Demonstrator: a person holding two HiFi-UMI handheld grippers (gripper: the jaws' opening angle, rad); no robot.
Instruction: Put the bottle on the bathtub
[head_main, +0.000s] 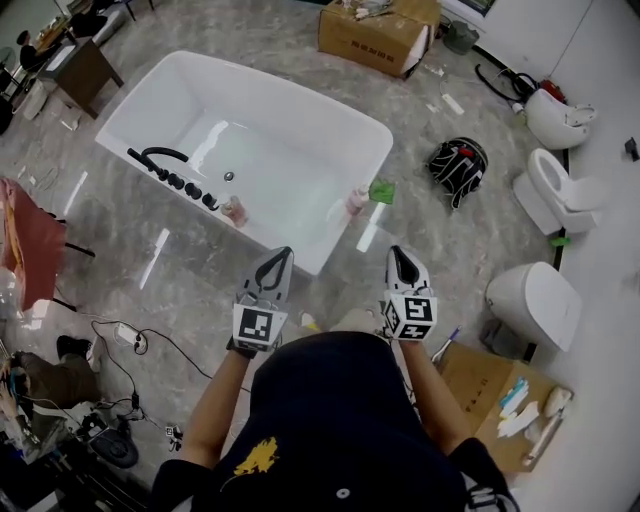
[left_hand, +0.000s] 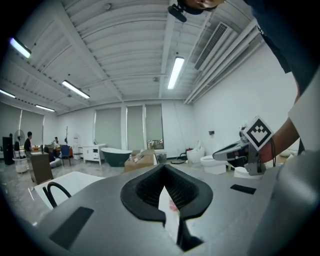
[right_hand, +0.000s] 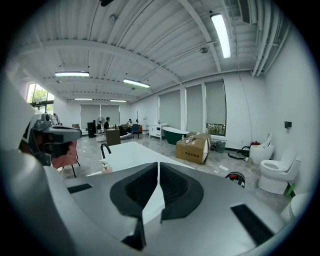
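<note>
A person in a dark cap stands over a white bathtub (head_main: 300, 95) on a grey marbled floor, a gripper in each hand, both aimed toward 12 o'clock. The left gripper (head_main: 281, 256) is clenched, its black pads meeting at the tip with only a thin slit below them, and it holds nothing. The right gripper (head_main: 399, 254) is clenched and empty too, its pads closed at the tip.

A pinkish bottle (head_main: 236, 211) stands upright on the tub's near rim, at 11 o'clock from the left gripper, just beside the end of the black faucet (head_main: 160, 155) set. A second bottle (head_main: 356, 203) stands on the near corner of the rim, at 11 o'clock from the right gripper, touching or just beside a green cloth (head_main: 382, 190). Both bottles are well apart from the grippers.

A cardboard box (head_main: 375, 35) sits beyond the tub at 12 o'clock, and white toilets (head_main: 545, 190) line the wall at 3 o'clock
</note>
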